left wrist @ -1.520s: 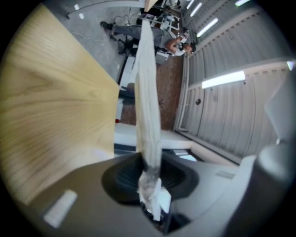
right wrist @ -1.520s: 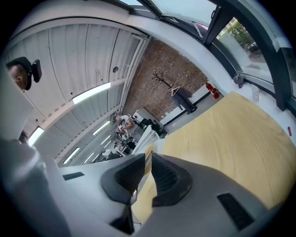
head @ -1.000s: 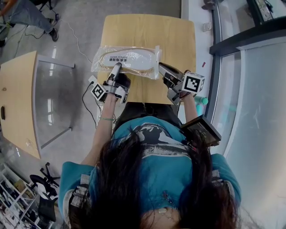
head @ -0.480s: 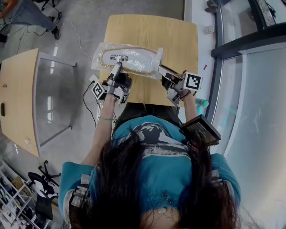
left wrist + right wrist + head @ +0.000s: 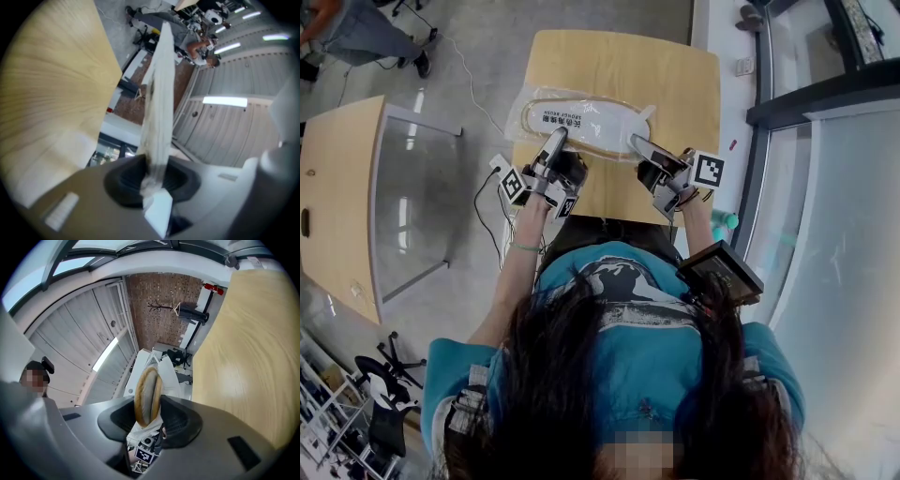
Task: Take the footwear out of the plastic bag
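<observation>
Small wooden table (image 5: 675, 75) over grey floor, glass partition off to the right, nothing else on the top but the work. My left gripper (image 5: 152, 178) has its jaws nearly together, pinched on a fold of the plastic bag (image 5: 158, 93). The film runs straight out ahead from between the pads, taut, with the near edge raised a little off the wood. My right gripper (image 5: 151, 418) is rolled on its side. Its jaws have just been opening and now sit part-way apart with one end of the slipper (image 5: 146, 394) filling the gap. Both pads look pressed against its flat faces, through the film as far as I can tell. The slipper is inside the bag, lying ahead of both grippers. Its long axis runs sideways from the right jaws toward the left gripper's side, roughly along the table's near edge. It lies flat and shows edge-on to the right gripper. I can't tell toe from heel, nor which end of the bag is open. My read of the step is that both grips are taken and extraction hasn't started. Next I'd hold the bag back with the left and draw the slipper out along its own length to the right. If the film drags along, I'd re-grip.
</observation>
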Demonstrator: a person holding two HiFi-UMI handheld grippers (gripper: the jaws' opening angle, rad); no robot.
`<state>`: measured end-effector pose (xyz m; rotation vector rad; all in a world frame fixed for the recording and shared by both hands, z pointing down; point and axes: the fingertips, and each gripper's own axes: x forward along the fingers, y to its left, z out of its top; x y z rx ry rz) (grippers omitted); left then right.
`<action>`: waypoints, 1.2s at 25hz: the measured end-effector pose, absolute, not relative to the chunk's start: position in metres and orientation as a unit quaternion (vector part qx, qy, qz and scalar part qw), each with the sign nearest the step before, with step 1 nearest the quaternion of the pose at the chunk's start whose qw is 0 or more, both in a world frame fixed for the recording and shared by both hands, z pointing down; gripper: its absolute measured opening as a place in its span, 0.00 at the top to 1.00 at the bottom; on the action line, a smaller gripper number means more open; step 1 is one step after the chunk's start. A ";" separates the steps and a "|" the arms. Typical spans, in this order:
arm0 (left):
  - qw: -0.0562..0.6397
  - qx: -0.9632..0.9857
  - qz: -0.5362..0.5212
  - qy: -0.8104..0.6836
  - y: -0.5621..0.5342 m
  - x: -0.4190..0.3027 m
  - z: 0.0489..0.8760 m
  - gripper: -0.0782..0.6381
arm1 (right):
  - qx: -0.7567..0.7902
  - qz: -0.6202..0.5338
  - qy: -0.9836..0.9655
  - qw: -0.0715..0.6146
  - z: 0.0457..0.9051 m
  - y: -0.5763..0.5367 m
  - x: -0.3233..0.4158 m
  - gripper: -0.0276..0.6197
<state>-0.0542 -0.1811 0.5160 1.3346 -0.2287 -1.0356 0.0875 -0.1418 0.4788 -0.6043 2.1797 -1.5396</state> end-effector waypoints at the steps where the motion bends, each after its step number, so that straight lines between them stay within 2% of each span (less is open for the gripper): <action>1: 0.659 0.586 -0.460 -0.102 -0.181 -0.054 0.517 0.78 | -0.218 -0.553 0.779 0.200 0.478 -0.143 0.088 0.75; 6: 0.640 0.616 -0.428 -0.168 -0.185 -0.062 0.531 0.77 | -0.240 -0.569 0.770 0.161 0.484 -0.144 0.090 0.80; 11: 0.611 0.636 -0.418 -0.219 -0.198 -0.075 0.534 0.77 | -0.253 -0.573 0.765 0.151 0.488 -0.141 0.107 0.82; 16: 0.588 0.677 -0.369 -0.244 -0.210 -0.071 0.533 0.78 | -0.273 -0.573 0.758 0.146 0.491 -0.140 0.126 0.82; 25: 0.551 0.729 -0.248 -0.320 -0.224 -0.058 0.551 0.74 | -0.318 -0.560 0.759 0.094 0.501 -0.139 0.144 0.82; 30: 0.540 0.724 -0.244 -0.353 -0.231 -0.062 0.558 0.73 | -0.327 -0.572 0.748 0.081 0.509 -0.137 0.144 0.82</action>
